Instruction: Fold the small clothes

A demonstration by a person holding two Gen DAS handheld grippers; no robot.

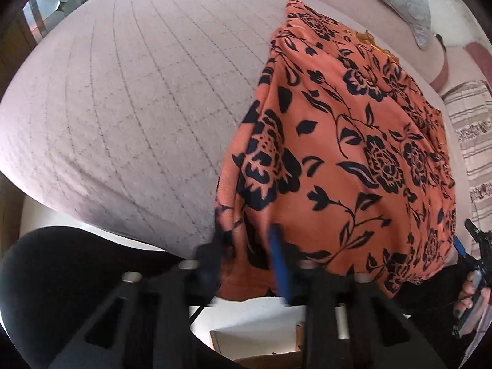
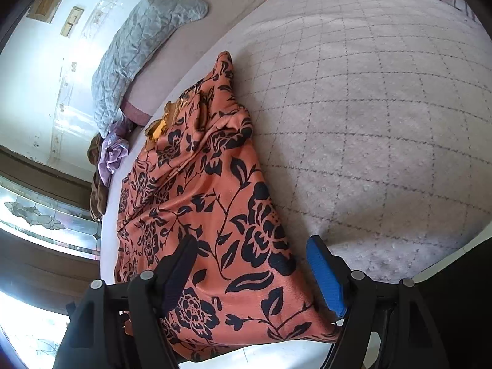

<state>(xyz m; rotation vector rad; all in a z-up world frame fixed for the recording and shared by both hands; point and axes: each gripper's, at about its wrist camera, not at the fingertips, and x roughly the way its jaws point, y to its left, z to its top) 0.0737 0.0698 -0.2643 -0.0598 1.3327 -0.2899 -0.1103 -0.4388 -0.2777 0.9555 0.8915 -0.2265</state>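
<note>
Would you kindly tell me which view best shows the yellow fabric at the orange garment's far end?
The right wrist view: the yellow fabric peeks clearly beside the orange garment. The left wrist view shows only a sliver.

Bright daylight, window (image 2: pixel 46 218) glare blown out; fisheye edges warped; left gripper (image 1: pixel 246 246) motion-blurred.

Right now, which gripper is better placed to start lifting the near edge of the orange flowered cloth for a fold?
Left. The left gripper is nearly shut on the orange flowered cloth at its near corner. The right gripper is open, straddling the hem without pinching it.
</note>
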